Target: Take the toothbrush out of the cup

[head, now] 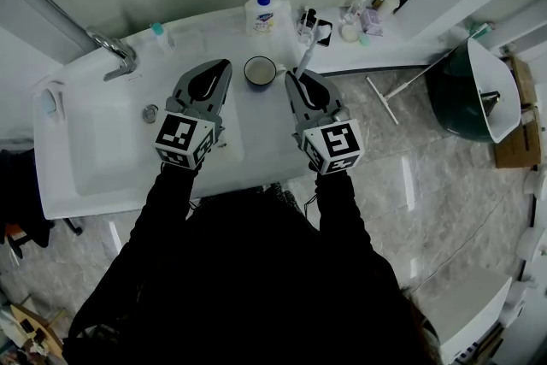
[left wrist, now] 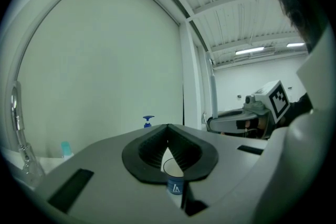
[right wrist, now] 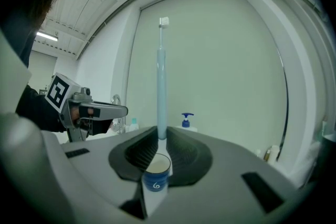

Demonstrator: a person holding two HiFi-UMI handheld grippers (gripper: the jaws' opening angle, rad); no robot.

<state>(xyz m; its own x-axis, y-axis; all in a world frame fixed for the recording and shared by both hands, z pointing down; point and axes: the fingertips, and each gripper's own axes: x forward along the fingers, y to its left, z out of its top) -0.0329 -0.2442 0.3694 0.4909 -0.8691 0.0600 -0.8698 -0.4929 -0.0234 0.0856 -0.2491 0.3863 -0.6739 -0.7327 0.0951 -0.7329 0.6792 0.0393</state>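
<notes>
**Item: toothbrush point(right wrist: 161, 81).** Pale blue, slim, one piece. It is not in the cup point(head: 260, 71). Your right gripper point(right wrist: 159, 139) has it, jaws closed on the lowest part of the handle. In the head view the brush point(head: 306, 54) stands just right of the cup and apart from it, over the rim of the sink point(head: 94, 150).

**Long axis.** Upright and crosswise to the jaws in the right gripper view. The bristle head is at the top and the handle end is down in the pads.

**Handling, as a judgement.** Light, stiff and smooth plastic, not fragile. You hold it low and nearly all its length stands above the grip, so it could pivot or slide between the pads if you swing it or slacken off. A hold nearer mid-handle would be steadier. Keep off the bristles.

**Left gripper point(left wrist: 168, 131).** Jaws fully together with nothing between them. It lies level, just left of the cup, which shows beyond its tips.

**Cup.** Dark outside and light inside, upright on the sink rim between the two grippers, with no brush in it.

**Status, as a judgement.** The brush looks clear of the cup.
</notes>
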